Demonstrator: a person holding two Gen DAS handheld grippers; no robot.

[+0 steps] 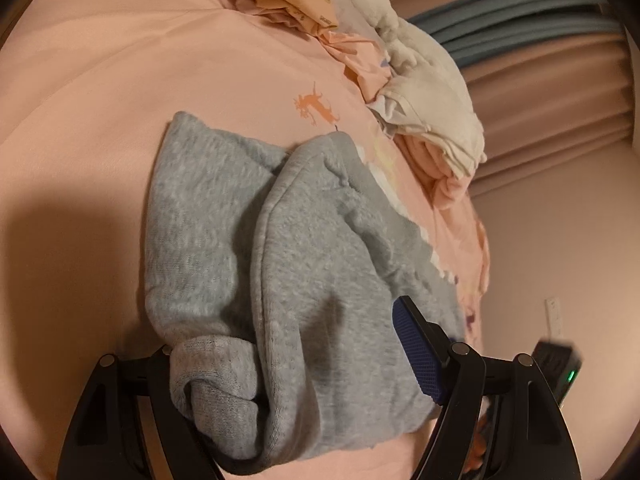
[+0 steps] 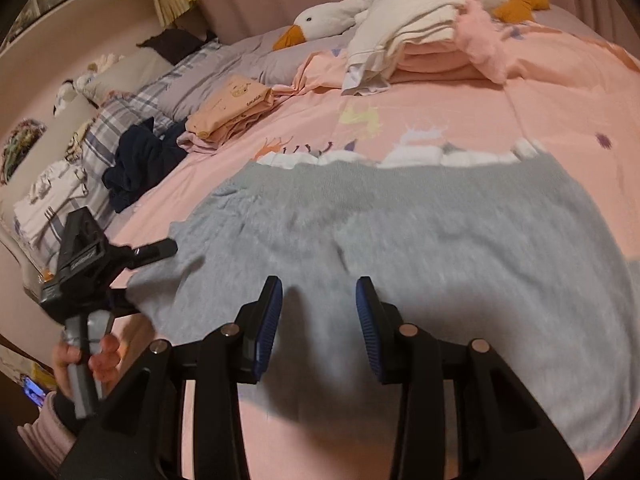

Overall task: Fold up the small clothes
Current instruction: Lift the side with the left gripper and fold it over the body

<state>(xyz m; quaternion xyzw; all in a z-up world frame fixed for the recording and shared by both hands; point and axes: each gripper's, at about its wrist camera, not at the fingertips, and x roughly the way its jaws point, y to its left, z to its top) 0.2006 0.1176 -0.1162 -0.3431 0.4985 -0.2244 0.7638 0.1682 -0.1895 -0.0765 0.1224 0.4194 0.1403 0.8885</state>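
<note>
A grey fleece garment [image 1: 304, 260] lies on the pink bedcover [image 1: 100, 80], one side folded over the other. My left gripper [image 1: 288, 332] straddles its near end with the jaws wide apart. Bunched cloth drapes over and hides the left finger, while the blue pad [image 1: 418, 356] of the right finger shows bare beside the cloth. In the right wrist view the same garment [image 2: 420, 240] spreads flat and blurred. My right gripper [image 2: 320, 308] hovers over its near edge, open, with nothing between the pads. The left gripper [image 2: 150, 276] sits at the garment's left edge, held by a hand [image 2: 100, 360].
A white goose plush [image 2: 320, 20] and folded white clothes [image 2: 404, 16] lie at the far side of the bed. A folded peach garment [image 2: 236, 100] and a crumpled dark navy one [image 2: 140, 160] sit to the left, by plaid pillows [image 2: 120, 120]. A wall [image 1: 540, 240] borders the bed.
</note>
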